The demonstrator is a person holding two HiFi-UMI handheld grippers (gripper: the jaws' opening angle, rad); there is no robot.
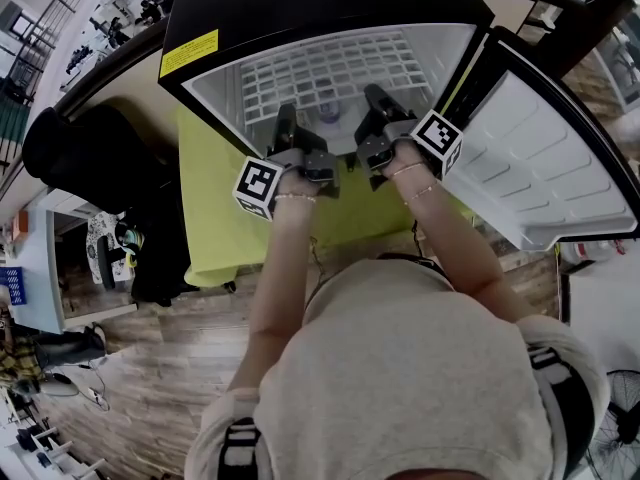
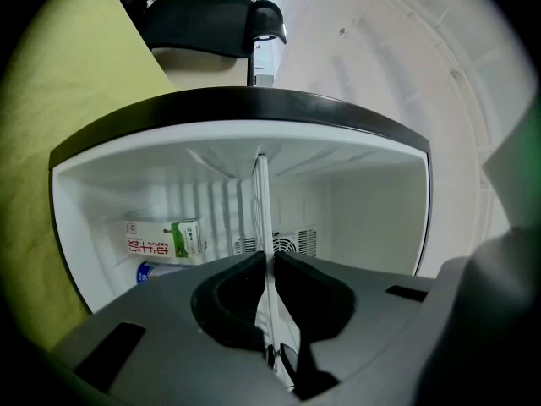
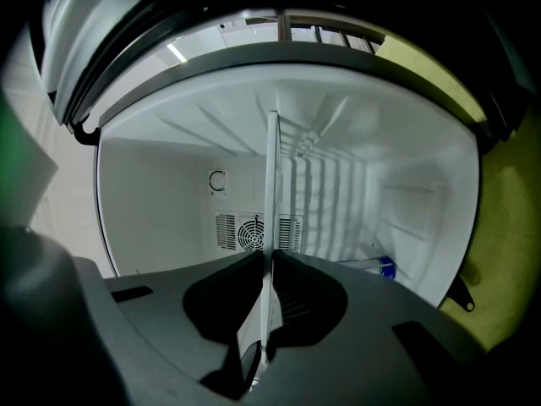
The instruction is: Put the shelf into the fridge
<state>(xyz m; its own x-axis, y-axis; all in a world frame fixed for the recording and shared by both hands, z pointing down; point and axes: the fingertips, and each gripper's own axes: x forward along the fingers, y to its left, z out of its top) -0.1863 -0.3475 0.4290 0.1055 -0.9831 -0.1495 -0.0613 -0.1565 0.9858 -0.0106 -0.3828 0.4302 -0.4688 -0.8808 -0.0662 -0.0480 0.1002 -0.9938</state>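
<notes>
A white wire shelf (image 1: 330,73) lies level inside the open black fridge (image 1: 300,8), reaching to the back wall. My left gripper (image 1: 287,128) is shut on the shelf's front edge at the left. My right gripper (image 1: 375,108) is shut on the same edge at the right. In the left gripper view the shelf (image 2: 260,201) shows edge-on as a thin white line pinched at my left gripper (image 2: 269,265). The right gripper view shows the shelf (image 3: 272,184) edge-on too, clamped by my right gripper (image 3: 266,260).
The fridge door (image 1: 550,158) stands open at the right. A milk carton (image 2: 166,239) and a blue-capped bottle (image 2: 152,271) lie inside at one side wall. A fan grille (image 3: 254,231) sits on the back wall. The fridge stands on a yellow-green table (image 1: 215,188).
</notes>
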